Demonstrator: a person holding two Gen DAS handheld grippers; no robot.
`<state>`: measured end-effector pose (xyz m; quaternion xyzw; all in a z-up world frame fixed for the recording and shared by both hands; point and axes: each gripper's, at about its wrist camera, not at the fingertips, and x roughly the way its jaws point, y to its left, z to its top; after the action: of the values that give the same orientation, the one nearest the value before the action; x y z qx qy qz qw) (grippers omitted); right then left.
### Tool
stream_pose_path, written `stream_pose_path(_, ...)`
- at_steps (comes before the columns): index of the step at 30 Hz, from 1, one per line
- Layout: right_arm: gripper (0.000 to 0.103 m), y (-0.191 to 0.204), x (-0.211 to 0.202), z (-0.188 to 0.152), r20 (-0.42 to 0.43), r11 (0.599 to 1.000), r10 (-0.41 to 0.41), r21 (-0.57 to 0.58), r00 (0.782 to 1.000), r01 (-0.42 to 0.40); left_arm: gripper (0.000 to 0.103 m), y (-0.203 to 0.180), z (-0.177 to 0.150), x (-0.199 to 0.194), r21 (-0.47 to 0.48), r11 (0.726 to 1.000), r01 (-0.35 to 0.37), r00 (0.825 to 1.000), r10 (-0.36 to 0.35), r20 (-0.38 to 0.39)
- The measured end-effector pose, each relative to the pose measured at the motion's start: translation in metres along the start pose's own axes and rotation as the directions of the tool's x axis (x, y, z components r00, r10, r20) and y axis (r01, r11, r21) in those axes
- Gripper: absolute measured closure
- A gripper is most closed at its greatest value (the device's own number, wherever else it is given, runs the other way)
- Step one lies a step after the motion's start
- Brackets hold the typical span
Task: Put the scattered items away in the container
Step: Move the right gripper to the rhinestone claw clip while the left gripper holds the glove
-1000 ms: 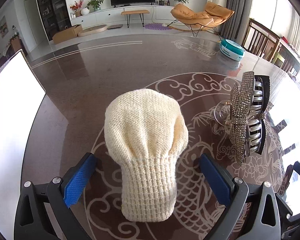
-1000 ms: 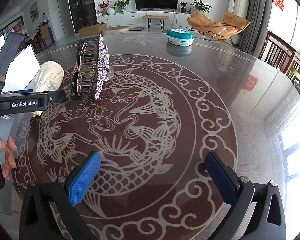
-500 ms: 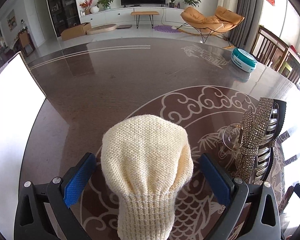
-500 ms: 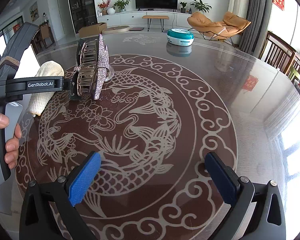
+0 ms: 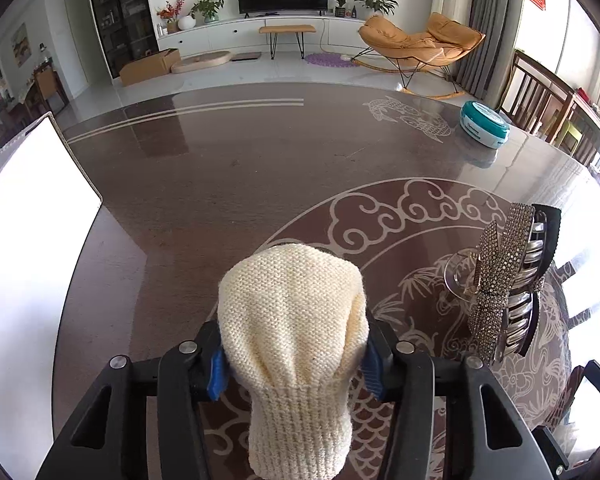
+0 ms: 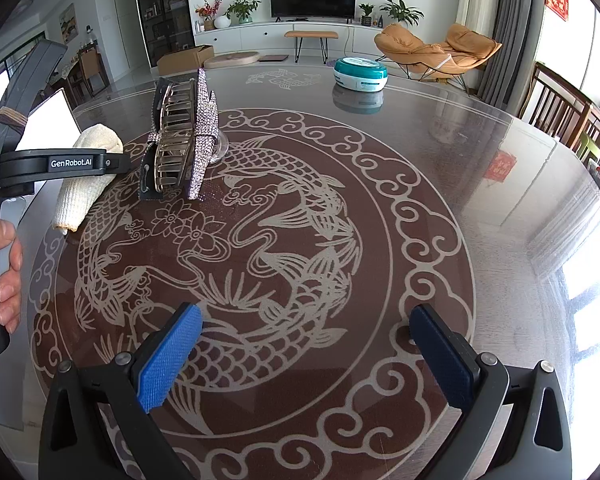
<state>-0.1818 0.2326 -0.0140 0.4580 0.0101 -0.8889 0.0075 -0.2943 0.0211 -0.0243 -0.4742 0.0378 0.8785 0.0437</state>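
Barely begun: the left gripper [image 5: 294, 364] fingers are closing on the knitted sock [image 5: 292, 320], the right gripper [image 6: 306, 356] gapes wide, while the hair clip [image 6: 184, 144] and far teal tin [image 6: 360, 74] wait on the surface [image 6: 440, 184].

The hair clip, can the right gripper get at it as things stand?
Probably yes. The right gripper has open, empty jaws, and only bare table lies between it and the hair clip. The left gripper, closing on the sock, sits beside the clip.
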Motion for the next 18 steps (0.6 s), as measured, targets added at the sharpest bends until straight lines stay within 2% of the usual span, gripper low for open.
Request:
stream_pose_path(3,0.000,0.000,0.000,0.000,0.000,1.000,0.000,0.000,1.000,0.000,0.053,0.004,-0.015,-0.010,0.010,1.000,-0.007,1.000,0.006,0.011)
stream_pose_path(9,0.000,0.000,0.000,0.000,0.000,1.000,0.000,0.000,1.000,0.000,0.053,0.019,-0.068,-0.044,0.026,1.000,0.002,1.000,-0.003,0.022)
stream_pose_path(14,0.000,0.000,0.000,0.000,0.000,1.000,0.000,0.000,1.000,0.000,0.052,0.040,-0.109,-0.069,0.001,1.000,0.016,1.000,-0.016,0.024)
stream_pose_path(17,0.000,0.000,0.000,0.000,0.000,1.000,0.000,0.000,1.000,0.000,0.043,0.048,-0.125,-0.076,-0.011,1.000,0.003,0.999,-0.002,0.043)
stream_pose_path(18,0.000,0.000,0.000,0.000,0.000,1.000,0.000,0.000,1.000,0.000,0.028,0.050,-0.128,-0.075,-0.023,1.000,-0.005,0.999,0.006,0.042)
